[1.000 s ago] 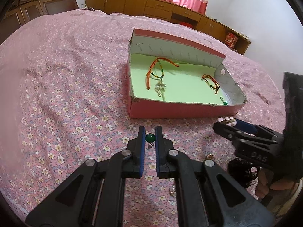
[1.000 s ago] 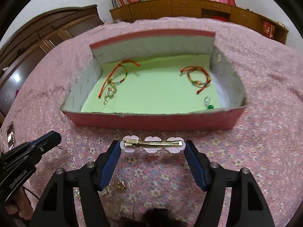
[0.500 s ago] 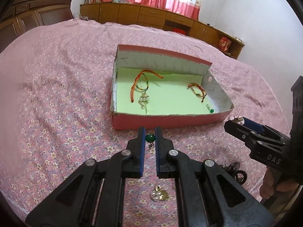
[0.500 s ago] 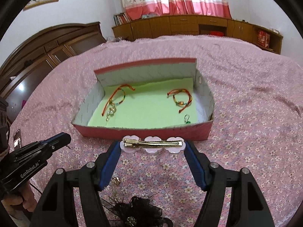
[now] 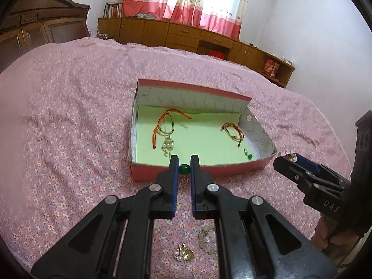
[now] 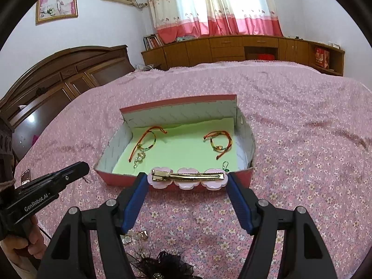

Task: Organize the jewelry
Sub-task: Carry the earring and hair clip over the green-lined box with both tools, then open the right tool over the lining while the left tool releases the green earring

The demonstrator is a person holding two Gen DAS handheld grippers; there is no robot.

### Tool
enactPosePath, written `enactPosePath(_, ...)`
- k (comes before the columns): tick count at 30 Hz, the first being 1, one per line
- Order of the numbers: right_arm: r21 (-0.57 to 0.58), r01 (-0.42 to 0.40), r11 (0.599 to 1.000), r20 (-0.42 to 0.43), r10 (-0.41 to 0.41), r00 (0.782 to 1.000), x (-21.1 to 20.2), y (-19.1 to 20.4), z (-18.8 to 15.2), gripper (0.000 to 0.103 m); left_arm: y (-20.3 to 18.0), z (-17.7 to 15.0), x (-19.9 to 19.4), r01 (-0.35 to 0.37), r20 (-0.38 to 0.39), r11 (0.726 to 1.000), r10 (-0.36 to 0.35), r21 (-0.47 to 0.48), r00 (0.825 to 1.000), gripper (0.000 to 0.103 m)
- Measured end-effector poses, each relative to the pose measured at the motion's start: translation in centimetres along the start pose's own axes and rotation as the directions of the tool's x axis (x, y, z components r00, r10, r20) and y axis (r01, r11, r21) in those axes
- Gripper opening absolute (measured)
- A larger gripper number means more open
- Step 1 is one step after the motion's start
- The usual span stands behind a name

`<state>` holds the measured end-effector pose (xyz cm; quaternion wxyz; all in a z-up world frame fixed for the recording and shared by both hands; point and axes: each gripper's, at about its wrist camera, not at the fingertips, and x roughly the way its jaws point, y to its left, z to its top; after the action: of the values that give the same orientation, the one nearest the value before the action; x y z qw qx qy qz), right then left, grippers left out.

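Observation:
A red box with a green floor lies on the pink floral bed. Inside are two orange cord bracelets, a pearl charm and a green-bead earring. My left gripper is shut on a green-bead earring, held above the bed just before the box's near wall. My right gripper is shut on a pink flower hair clip with a gold clasp, held lengthwise at the near wall.
Loose gold and pearl pieces and a black feathery hair piece lie on the bed below the grippers. Wooden cabinets and a dark headboard stand beyond the bed. The right gripper shows in the left wrist view.
Both grippers have risen and tilted up, each keeping its piece. The box now looks smaller and farther, and more of the room shows.

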<state>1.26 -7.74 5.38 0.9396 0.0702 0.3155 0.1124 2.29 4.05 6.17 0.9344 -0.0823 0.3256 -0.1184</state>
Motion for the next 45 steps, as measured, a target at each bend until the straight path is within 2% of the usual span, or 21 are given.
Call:
enactPosePath(10, -0.023, 0.0, 1.0, 0.094, 0.002, 0.996, 0.0, -0.2, 0.8, 0.071, -0.8, 1.3, 0.7, -0.019, 0.078, 0.999, 0.017, 0.026, 0.997, 0.001)
enactPosePath(20, -0.047, 0.043, 0.998, 0.185, -0.034, 0.982, 1.4, -0.6, 1.4, 0.071, -0.8, 1.9, 2.6, -0.054, 0.146, 0.998, 0.049, 0.029, 0.988, 0.001)
enactPosePath(29, -0.072, 0.096, 0.993, 0.201, -0.08, 0.976, 4.2, -1.5, 1.8, 0.071, -0.1, 2.2, 5.6, -0.082, 0.153, 0.996, 0.078, 0.019, 0.985, 0.001)
enactPosePath(36, -0.091, 0.111, 0.99, 0.152, -0.096, 0.984, 6.8, -1.9, 2.3, 0.071, 0.2, 2.1, 7.5, -0.096, 0.116, 0.995, 0.093, 0.021, 0.989, 0.001)
enactPosePath(40, -0.097, 0.121, 0.988, 0.061, -0.115, 0.991, 8.9, -2.2, 2.6, 0.071, 0.4, 2.0, 8.6, -0.105, 0.072, 0.994, 0.103, 0.023, 0.992, 0.001)
enactPosePath(45, -0.108, 0.136, 0.985, -0.025, -0.14, 0.99, 10.7, -2.6, 2.7, 0.071, 0.8, 1.7, 9.9, -0.112, 0.01, 0.994, 0.112, 0.018, 0.994, 0.001)
